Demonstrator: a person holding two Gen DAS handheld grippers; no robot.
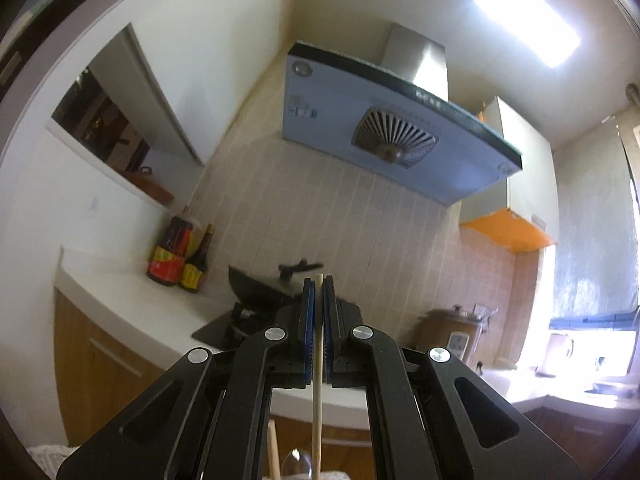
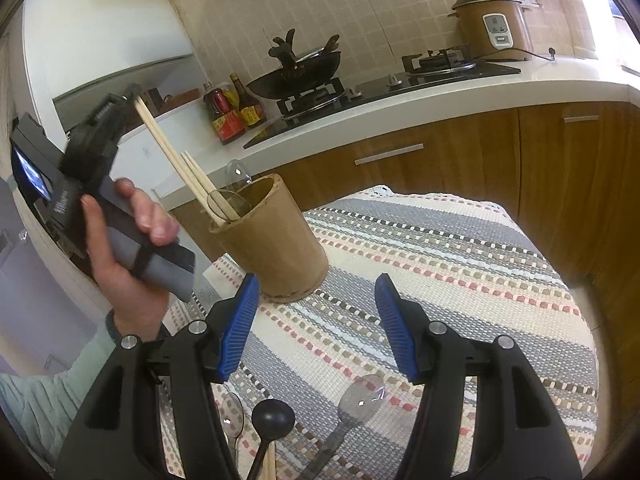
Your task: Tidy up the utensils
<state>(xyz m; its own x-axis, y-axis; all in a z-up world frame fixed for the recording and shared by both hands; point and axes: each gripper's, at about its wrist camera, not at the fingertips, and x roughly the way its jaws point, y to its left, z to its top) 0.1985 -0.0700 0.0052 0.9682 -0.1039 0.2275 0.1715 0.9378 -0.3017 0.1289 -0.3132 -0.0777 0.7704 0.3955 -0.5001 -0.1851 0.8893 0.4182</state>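
The left tongs (image 1: 319, 280) are clamped on a single pale wooden chopstick (image 1: 317, 380), which runs lengthwise between the blue ribbed pads with its blunt end poking just past the tips; in the left wrist view they point slightly upward toward a tilted blue-grey range hood (image 1: 384, 128) on the beige tiled wall. In the right wrist view the person's left hand (image 2: 128, 240) holds that tool at the left, and the chopstick slants down from it into a round tan bamboo utensil holder (image 2: 276, 244), its lower end still inside among other pale chopsticks (image 2: 200, 184) and a clear plastic spoon (image 2: 237, 172). The holder stands upright on a woven striped cloth (image 2: 460, 264) that covers the desk. The right tongs (image 2: 316, 292) hang open and empty just near of the holder, with nothing between their blue pads. At the near edge of the cloth lie a black round-bowled ladle (image 2: 273, 420), a clear plastic spoon with a grey handle (image 2: 358, 400) and another clear spoon (image 2: 232, 416). On the far counter sit a black wok (image 2: 298, 74) and two dark sauce bottles (image 2: 232, 112).
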